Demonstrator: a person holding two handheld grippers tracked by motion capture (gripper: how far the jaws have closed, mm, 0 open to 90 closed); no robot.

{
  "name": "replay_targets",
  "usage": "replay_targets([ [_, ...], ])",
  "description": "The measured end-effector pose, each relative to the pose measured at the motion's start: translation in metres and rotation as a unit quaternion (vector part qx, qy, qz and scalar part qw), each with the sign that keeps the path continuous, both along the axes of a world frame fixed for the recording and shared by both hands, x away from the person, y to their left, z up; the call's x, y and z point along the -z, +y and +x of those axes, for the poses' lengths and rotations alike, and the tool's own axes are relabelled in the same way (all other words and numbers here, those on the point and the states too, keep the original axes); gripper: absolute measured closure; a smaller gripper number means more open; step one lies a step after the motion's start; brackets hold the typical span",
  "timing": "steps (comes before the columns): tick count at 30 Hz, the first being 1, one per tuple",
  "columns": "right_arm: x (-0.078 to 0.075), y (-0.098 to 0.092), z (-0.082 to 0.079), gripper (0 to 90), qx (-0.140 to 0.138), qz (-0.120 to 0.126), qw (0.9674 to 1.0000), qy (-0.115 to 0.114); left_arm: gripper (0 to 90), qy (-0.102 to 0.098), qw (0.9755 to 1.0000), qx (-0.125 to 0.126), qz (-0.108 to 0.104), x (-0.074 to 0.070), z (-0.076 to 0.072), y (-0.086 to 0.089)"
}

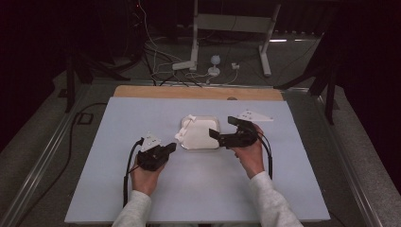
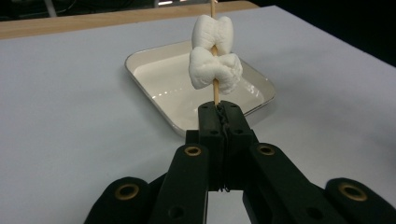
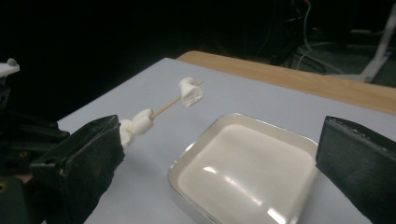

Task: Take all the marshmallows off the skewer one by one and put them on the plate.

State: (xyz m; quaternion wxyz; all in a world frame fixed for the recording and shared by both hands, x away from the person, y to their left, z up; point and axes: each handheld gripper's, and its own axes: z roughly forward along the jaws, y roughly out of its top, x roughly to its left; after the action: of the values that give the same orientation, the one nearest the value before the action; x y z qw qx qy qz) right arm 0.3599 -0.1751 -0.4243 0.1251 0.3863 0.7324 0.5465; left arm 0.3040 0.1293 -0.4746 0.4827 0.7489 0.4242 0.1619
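Note:
A wooden skewer carries marshmallows, and my left gripper is shut on its lower end. In the high view the left gripper sits left of a shallow metal tray, and the marshmallows hang over the tray's left rim. My right gripper is open at the tray's right side, jaws wide apart with nothing between them. In the right gripper view, the right gripper faces the tray. The skewer slants up beyond it with one marshmallow near its tip.
A pale blue mat covers the table, with a wooden strip along the far edge. Beyond it, cables and a white stand's legs lie on the floor. Bare mat stretches in front of the tray and on both sides.

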Motion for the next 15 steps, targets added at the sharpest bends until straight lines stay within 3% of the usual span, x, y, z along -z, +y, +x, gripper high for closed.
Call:
replay_targets([
  [4,0.003,0.009,0.009,0.6,-0.007,0.015,0.9996,0.021,90.0,-0.006,1.0000,0.004,-0.006,-0.001,-0.002,-0.002],
  [8,0.002,0.018,0.015,7.2,-0.019,0.021,0.9992,0.029,90.0,-0.010,0.9999,0.008,-0.012,-0.003,-0.003,-0.004],
  [12,0.004,0.026,0.021,19.8,-0.025,0.036,0.9976,0.054,90.0,-0.016,0.9997,0.012,-0.015,-0.003,-0.004,-0.005],
  [13,0.006,0.027,0.023,30.0,-0.029,0.049,0.9964,0.063,90.0,-0.017,0.9996,0.013,-0.017,-0.003,-0.004,-0.006],
  [15,0.007,0.028,0.025,33.4,-0.035,0.059,0.9953,0.068,90.0,-0.020,0.9995,0.016,-0.019,-0.003,-0.005,-0.007],
])
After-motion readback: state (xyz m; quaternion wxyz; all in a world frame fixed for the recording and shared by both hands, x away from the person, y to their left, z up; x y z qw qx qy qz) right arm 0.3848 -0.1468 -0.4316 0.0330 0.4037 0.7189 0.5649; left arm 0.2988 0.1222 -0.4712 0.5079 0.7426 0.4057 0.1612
